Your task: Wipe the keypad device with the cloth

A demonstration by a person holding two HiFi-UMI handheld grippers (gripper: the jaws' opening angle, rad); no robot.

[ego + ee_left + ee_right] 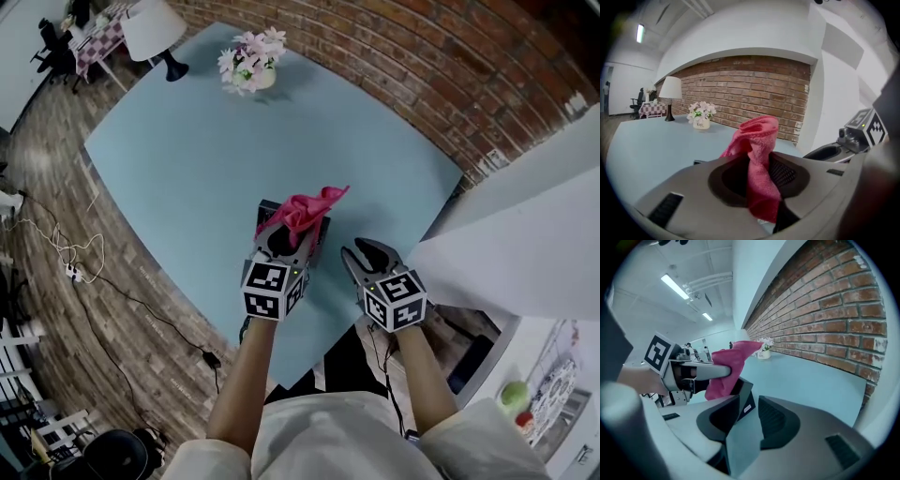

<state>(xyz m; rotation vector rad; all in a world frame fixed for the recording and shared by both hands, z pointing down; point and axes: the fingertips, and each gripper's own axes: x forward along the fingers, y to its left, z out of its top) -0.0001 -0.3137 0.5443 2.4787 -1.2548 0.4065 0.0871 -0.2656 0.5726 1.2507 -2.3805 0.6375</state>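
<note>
Head view, read left to right. A wooden floor [56, 187] borders the pale blue desk [187, 150]. A white-shaded lamp [155, 33] and a pot of flowers [251, 61] stand at the desk's far edge, well apart from the work, so the near part stays free for wiping.

Near the front edge, the left tool [289, 232] has its jaws clamped together on the pink cloth [305, 208]. The left gripper view shows the cloth pinched at its middle, one bunch standing up beyond the jaw tips and a tail hanging down behind them. Gripped this way, a loose wad projects ahead of the tool and can serve as the wiping pad, keeping the hard jaws off the device.

The keypad device [322, 236], a black wedge, sits on the desk directly beneath the cloth. In the right gripper view the cloth appears to lie against its upper edge. Whether it presses there cannot be told.

Just to the device's right, the right tool [369, 251] is low over the desk with its jaws apart. Nothing stands between them, and only bare desk shows through the gap. Its jaws point toward the device's side, a position from which it could probably steady the light housing against the push of a wiping stroke.

At far right a white partition [525, 234] bounds the desk.
</note>
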